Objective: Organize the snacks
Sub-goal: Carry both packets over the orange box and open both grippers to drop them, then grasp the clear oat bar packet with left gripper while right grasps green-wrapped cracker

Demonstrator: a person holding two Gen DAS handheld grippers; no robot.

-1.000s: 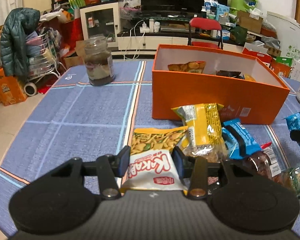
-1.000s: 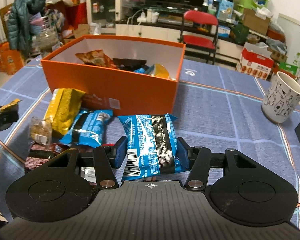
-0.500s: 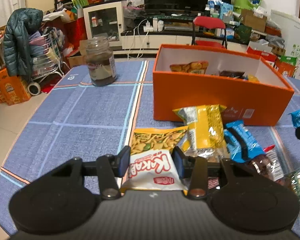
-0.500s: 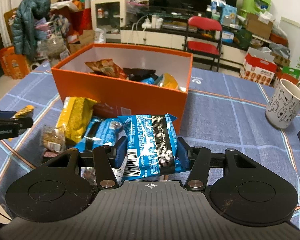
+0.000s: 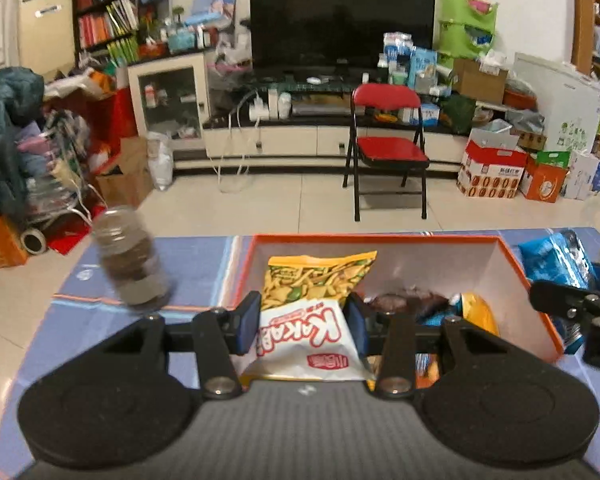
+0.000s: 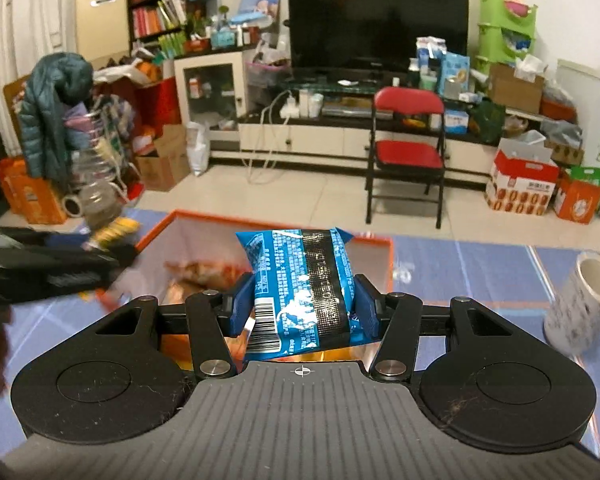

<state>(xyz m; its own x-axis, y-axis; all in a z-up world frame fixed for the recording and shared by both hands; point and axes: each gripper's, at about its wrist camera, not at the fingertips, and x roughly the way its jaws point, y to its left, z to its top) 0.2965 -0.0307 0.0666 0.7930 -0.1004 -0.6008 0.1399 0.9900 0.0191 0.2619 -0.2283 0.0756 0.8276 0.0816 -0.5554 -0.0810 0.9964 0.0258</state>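
Left tool (image 5: 302,326) clamps a white-and-yellow Kakap snack bag (image 5: 306,320), held above the orange box (image 5: 536,292), whose far wall is at 12 o'clock. Right tool (image 6: 302,306) pinches a blue snack packet (image 6: 300,288) over the same box (image 6: 384,246), left tool showing blurred at 9 o'clock. Brown jar (image 5: 134,258) stands on the blue worktop (image 5: 196,252) at 10 o'clock from the left tool, white mug (image 6: 580,304) at 3 o'clock of the right view.

Even indoor light; fisheye bends the edges, and motion blur smears the jar (image 5: 132,260) and mug (image 6: 580,300).
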